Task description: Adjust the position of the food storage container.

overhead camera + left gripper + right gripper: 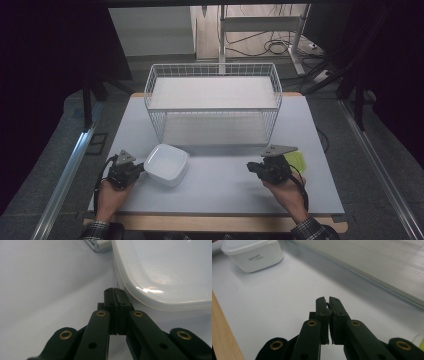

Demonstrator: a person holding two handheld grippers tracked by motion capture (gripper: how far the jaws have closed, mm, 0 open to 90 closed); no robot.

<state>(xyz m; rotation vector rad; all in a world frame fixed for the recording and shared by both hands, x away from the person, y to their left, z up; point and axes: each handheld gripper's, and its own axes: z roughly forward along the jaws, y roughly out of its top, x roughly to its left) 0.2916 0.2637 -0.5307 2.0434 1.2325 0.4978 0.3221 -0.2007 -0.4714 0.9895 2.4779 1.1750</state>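
A white square plastic container rests on the pale table in front of a white wire basket. My left gripper sits at the container's left side, shut with nothing between its jaws; in the left gripper view its tips lie just beside the container's rim. My right gripper is at the right of the table, shut and empty, pointing left toward the container. A yellow-green lid lies half hidden under the right gripper.
The wire basket stands upside down or on a raised shelf at the table's back middle. A wooden edge runs along the table's front. Cables and a metal stand lie on the floor beyond the table.
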